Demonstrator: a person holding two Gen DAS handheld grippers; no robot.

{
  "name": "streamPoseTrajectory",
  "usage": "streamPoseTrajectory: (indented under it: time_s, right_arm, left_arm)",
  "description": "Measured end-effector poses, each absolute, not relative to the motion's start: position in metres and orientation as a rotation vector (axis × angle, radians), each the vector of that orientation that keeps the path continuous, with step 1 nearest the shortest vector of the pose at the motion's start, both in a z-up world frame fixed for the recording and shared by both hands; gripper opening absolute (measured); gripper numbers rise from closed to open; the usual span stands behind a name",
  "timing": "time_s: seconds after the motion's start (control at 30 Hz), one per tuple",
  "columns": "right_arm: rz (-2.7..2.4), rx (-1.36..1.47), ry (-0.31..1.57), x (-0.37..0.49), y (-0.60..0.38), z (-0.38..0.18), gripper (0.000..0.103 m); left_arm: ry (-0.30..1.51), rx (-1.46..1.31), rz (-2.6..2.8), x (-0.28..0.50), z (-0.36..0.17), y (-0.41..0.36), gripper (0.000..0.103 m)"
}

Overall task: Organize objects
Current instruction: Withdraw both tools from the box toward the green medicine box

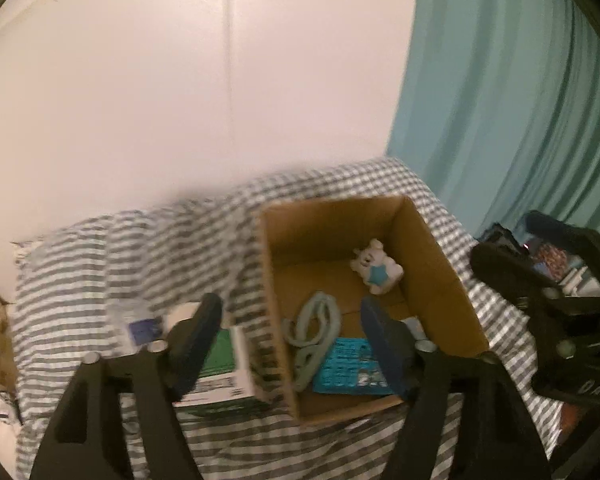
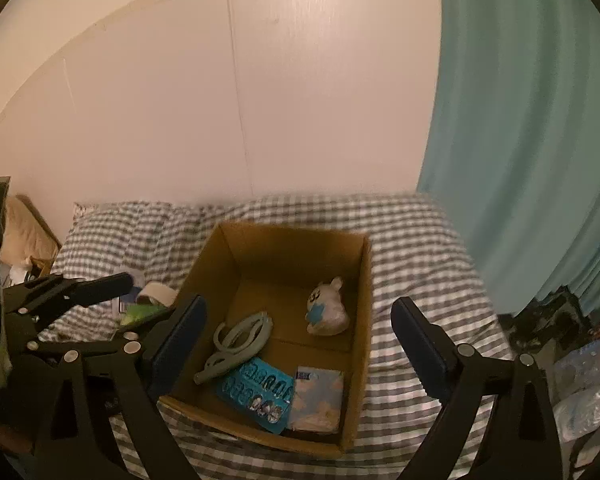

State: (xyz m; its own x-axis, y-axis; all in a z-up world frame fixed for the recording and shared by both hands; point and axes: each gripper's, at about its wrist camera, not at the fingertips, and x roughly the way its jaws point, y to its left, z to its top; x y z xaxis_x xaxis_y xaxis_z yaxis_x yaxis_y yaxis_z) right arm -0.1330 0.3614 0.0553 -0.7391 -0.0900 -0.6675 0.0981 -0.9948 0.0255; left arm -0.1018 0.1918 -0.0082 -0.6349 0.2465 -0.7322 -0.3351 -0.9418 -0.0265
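An open cardboard box [image 1: 432,240] [image 2: 364,320] sits on a grey-and-white checked cloth. Inside lie a white plush toy with a blue star [image 1: 376,266] [image 2: 327,312], a pale green looped clip [image 1: 310,332] [image 2: 236,340], a blue printed packet [image 1: 350,366] [image 2: 256,394] and a cloud-print packet [image 2: 318,400]. Left of the box are a green-and-white carton [image 1: 224,372], a tape roll [image 2: 158,292] and a small blue-labelled item [image 1: 142,330]. My left gripper [image 1: 292,336] is open and empty over the box's left wall. My right gripper [image 2: 300,344] is open and empty above the box.
A pale wall stands behind the cloth-covered surface [image 2: 412,240]. A teal curtain [image 2: 520,140] hangs at the right. Clutter lies at the far right [image 2: 580,368] and a cardboard piece at the far left [image 2: 24,224]. The other gripper shows at the right in the left wrist view [image 1: 560,300].
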Motion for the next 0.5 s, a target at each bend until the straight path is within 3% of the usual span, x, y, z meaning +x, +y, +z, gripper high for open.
streamPoseTrajectory:
  time_s: [0.07,0.23,0.5]
  right_arm:
    - [-2.868,1.041,0.047,-0.124,0.358,0.067,0.097]
    - [-2.923,0.914,0.072,-0.096,0.346,0.098,0.103]
    - [-2.911,0.787,0.022,-0.052,0.315,0.128,0.103]
  left_arm:
    - [0.154,-1.1,2.606,-0.095,0.004,0.178,0.082]
    - [0.12,-1.033,2.689,-0.075,0.036,0.133,0.099]
    - [0.117,-0.964,2.831,-0.043,0.073,0.041,0.103]
